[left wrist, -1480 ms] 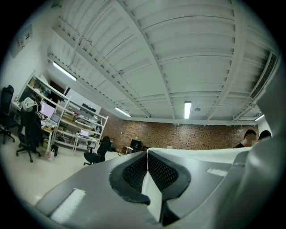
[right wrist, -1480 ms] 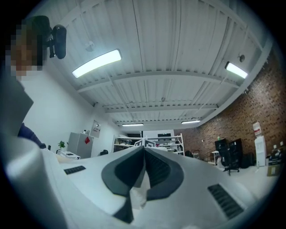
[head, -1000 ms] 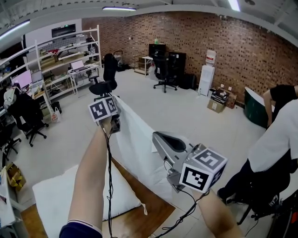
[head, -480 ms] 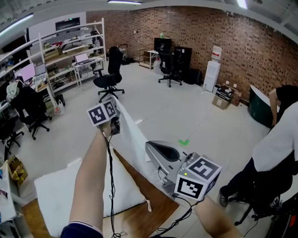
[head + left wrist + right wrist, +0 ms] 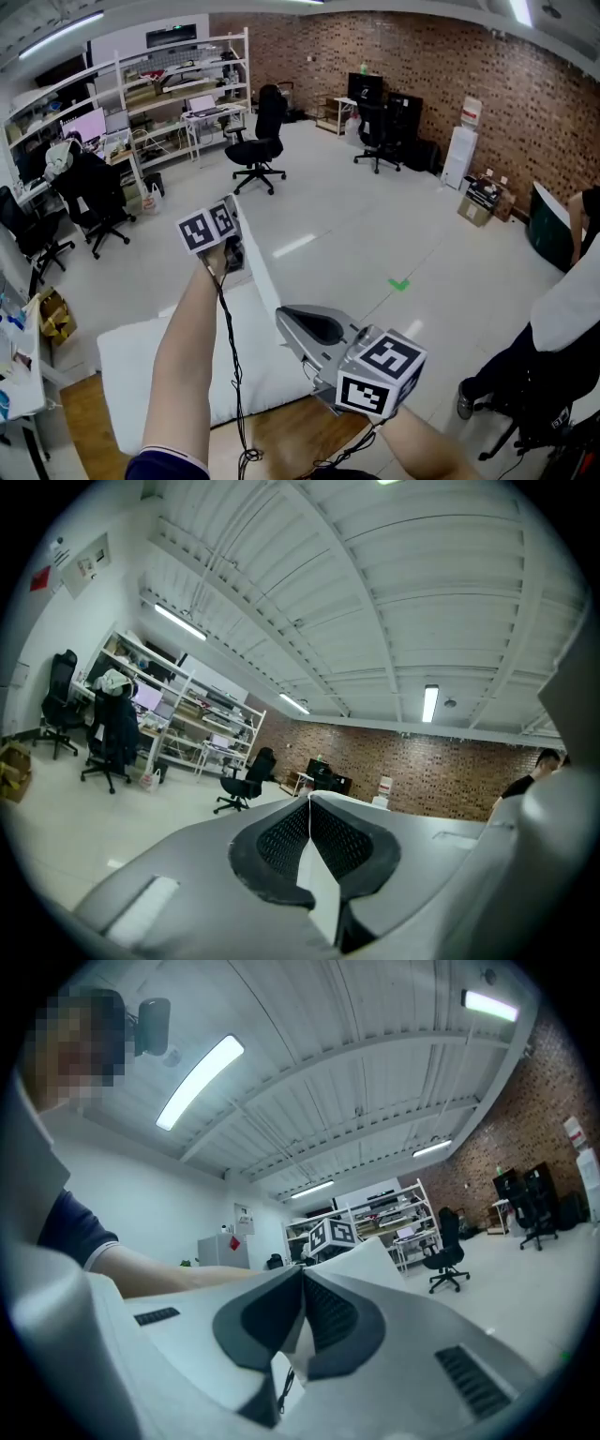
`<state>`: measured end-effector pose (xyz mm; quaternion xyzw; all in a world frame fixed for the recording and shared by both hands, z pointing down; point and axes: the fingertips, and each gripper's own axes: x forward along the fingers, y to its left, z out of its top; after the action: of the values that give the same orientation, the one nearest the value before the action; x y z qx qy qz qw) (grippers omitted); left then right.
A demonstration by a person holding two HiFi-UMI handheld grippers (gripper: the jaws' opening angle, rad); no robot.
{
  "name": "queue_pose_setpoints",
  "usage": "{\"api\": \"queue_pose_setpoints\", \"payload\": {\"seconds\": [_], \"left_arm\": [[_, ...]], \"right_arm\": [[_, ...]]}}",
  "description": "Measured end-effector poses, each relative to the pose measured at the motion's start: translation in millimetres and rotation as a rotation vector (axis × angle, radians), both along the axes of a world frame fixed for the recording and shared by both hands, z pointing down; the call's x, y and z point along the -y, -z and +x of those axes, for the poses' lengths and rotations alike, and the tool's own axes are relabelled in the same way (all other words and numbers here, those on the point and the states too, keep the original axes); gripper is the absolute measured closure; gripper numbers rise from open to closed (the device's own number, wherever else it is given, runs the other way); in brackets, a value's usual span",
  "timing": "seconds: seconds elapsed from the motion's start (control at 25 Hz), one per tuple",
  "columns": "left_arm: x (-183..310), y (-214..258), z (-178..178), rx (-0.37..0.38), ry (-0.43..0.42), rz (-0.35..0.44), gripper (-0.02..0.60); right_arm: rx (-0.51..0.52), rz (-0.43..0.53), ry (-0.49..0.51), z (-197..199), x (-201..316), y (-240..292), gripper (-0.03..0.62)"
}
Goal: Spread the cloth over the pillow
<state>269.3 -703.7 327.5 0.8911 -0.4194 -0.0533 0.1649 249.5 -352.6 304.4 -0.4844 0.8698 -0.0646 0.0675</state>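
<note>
Both claws are clamped on the cloth [image 5: 255, 274]. The left claw [image 5: 309, 829] pinches one edge between closed pads, and the right claw [image 5: 300, 1309] pinches another. Held this way, the cloth stretches taut between them, raised over the right part of the pillow [image 5: 141, 375] on the wooden counter [image 5: 281, 439]. Judged purpose: to keep it flat for laying. The left forearm reaches well forward. The right hand sits nearer and lower. Both claws point level. The cloth is not yet spread.
</note>
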Motion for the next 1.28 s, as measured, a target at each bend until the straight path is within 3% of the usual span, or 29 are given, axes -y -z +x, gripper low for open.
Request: {"api": "queue_pose_setpoints", "payload": {"seconds": [0.72, 1.28], "left_arm": [[-2.1, -34.1, -264.3, 0.08, 0.179, -0.09, 0.569], [-31.9, -58.3, -414.2, 0.108, 0.242, -0.134, 0.569]], "right_arm": [[0.049, -0.086, 0.201, -204.0, 4.3, -32.4, 0.577], [0.074, -0.125, 0.363, -329.5, -19.4, -49.0, 0.577]]}}
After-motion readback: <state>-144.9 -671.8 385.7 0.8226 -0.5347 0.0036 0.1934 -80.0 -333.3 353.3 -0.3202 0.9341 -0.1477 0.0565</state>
